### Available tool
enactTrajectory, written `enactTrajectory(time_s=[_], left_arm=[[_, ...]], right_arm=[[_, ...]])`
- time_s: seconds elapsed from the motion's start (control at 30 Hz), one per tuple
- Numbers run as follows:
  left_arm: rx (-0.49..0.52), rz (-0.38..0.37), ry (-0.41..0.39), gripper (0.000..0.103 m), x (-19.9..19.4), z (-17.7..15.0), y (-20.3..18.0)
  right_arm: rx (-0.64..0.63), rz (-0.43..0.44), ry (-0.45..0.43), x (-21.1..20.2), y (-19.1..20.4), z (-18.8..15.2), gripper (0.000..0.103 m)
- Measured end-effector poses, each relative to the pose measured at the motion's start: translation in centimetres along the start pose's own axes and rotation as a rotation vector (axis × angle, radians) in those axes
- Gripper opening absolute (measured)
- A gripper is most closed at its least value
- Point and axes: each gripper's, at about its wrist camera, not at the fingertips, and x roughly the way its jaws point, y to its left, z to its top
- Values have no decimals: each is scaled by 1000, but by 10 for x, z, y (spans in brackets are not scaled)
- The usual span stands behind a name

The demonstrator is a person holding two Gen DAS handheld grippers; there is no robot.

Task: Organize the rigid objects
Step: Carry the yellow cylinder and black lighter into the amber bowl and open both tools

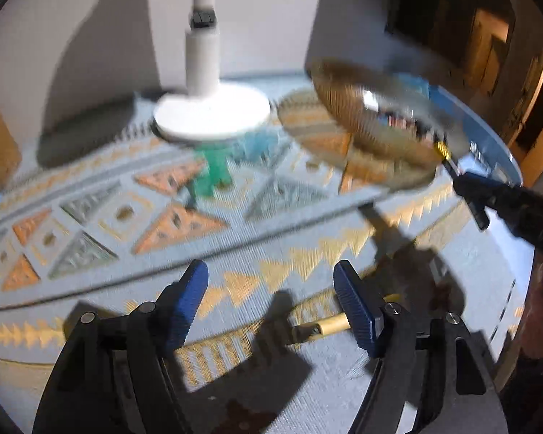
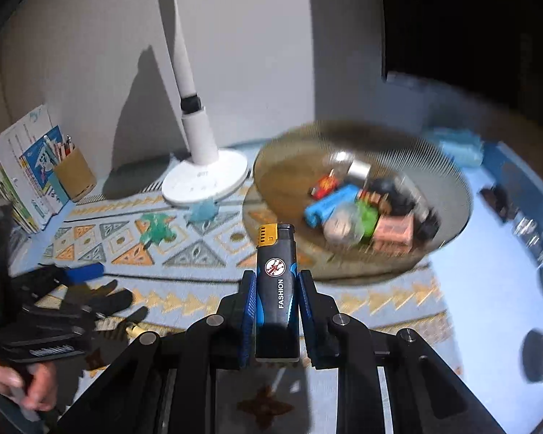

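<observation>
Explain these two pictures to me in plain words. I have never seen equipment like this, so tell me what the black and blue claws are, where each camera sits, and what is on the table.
There is no robot here. A person holds a two-finger gripper in each hand, and each gripper carries a wide-angle camera looking along its fingers.

The left wrist picture shows the left gripper, open and empty above a patterned tablecloth. The right wrist picture shows the right gripper shut on a black lighter marked FASHION, pointing toward a round glass bowl that already holds small items, among them a blue piece and a green one; blur hides what they are.

Also on the table: a white desk lamp, a brown pen holder beside some booklets, and two small greenish figures near the lamp's base.
</observation>
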Motion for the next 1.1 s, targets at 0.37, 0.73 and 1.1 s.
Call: enactTrajectory(time_s=[0.37, 0.73, 1.1], left_arm=[[289, -236, 124, 71, 10, -22, -21], [379, -271, 136, 71, -17, -41, -14], [663, -293, 202, 60, -20, -69, -54]], right_arm=[[31, 10, 47, 4, -19, -22, 22], [52, 37, 59, 1, -23, -36, 22], [58, 51, 66, -1, -20, -42, 22]])
